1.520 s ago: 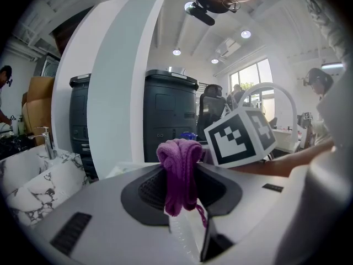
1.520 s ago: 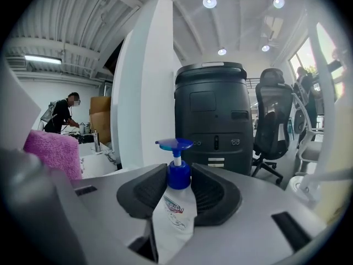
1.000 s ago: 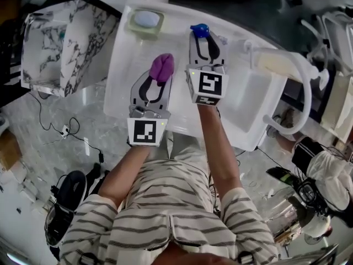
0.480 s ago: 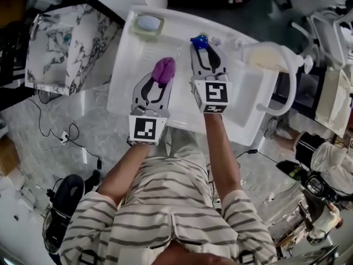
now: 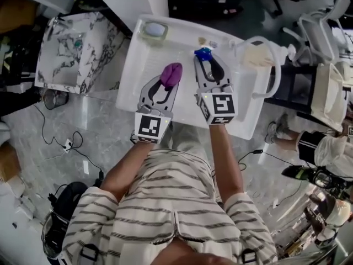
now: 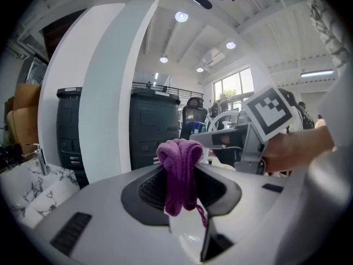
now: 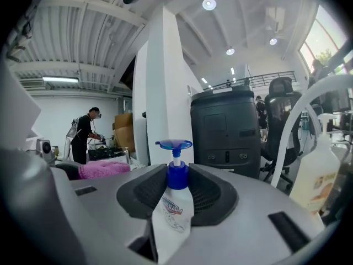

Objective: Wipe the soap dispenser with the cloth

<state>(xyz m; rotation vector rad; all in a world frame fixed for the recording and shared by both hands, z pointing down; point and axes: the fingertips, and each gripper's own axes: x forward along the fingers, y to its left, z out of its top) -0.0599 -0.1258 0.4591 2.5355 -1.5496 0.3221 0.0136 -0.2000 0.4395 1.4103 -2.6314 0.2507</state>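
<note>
Above white worktop (image 5: 138, 76): grips small soap dispenser (image 7: 172, 206) just below its pump (image 7: 174, 144) in right hand-held gripper (image 7: 175, 175), pinches bunched purple cloth (image 6: 177, 153) in left hand-held gripper (image 6: 180, 170). Looks light, smooth, slip-prone plastic; calls for firm hold there, soft cloth wrapping round.

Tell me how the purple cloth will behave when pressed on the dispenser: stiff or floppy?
Probably floppy: the cloth bunches at the tips of the left hand-held gripper and a loose end droops between its jaws. Likely light, and grippy rather than slippery, given its fuzzy weave. It should mould around the soap dispenser, though the bunch may shift.
</note>
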